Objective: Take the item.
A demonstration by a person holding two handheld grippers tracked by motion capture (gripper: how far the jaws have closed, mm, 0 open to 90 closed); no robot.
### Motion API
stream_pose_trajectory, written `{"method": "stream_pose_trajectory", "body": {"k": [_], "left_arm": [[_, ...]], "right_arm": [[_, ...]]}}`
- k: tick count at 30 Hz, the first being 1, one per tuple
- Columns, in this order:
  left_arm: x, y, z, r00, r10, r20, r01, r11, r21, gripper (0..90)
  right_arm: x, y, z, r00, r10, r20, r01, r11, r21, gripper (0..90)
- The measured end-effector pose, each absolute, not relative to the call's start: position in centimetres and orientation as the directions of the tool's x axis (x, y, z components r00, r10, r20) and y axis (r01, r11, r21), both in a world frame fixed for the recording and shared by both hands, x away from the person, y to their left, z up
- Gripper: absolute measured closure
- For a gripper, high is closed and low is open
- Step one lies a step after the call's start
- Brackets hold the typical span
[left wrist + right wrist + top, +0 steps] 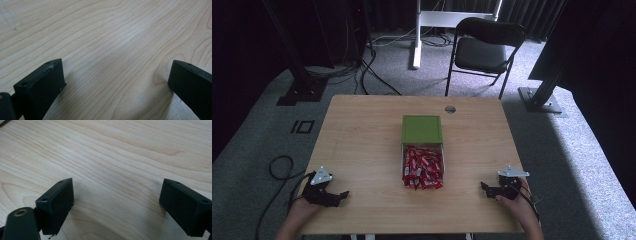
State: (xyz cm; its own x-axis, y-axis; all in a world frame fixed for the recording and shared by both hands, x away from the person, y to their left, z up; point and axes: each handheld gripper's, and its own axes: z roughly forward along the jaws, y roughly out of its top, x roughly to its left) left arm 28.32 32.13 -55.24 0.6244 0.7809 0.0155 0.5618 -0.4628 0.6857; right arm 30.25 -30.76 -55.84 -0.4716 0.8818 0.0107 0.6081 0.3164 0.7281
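We rest both tools on the tabletop (362,145) near its front edge, the left tool (343,195) by the front left corner and the right tool (483,187) by the front right corner, each pointing inward toward the middle. Both stand wide, with bare wood between their jaws in the two gripper views, so nothing is held. That looks to us like a ready posture: hands parked low, apart and symmetric, leaving the middle free. The work's things sit there, well apart from either tool: a green box (422,129) at the centre of the tabletop, and just in front of it, touching its near side, a clear tray (404,165) heaped with red packets (423,168). We judge the tray to be a drawer pulled out toward the front edge, which would put the packets within reach of both hands, though we cannot tell how it joins the box. Nothing lies between the tools and the packets. A small round grommet (450,109) sits near the far edge. Beyond the tabletop a black chair (484,47) and dark frame legs (299,75) stand on the carpet, clear of any reach we expect.
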Motion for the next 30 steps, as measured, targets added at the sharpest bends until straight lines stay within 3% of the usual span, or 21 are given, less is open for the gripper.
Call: {"method": "stream_pose_trajectory", "body": {"k": [30], "left_arm": [[28.3, 32.1, -55.2, 0.624, 0.781, 0.016, 0.562, -0.463, 0.686, 1.6]], "right_arm": [[30.5, -30.6, -54.3, -0.454, 0.891, 0.007, 0.598, 0.299, 0.743, 14.4]]}}
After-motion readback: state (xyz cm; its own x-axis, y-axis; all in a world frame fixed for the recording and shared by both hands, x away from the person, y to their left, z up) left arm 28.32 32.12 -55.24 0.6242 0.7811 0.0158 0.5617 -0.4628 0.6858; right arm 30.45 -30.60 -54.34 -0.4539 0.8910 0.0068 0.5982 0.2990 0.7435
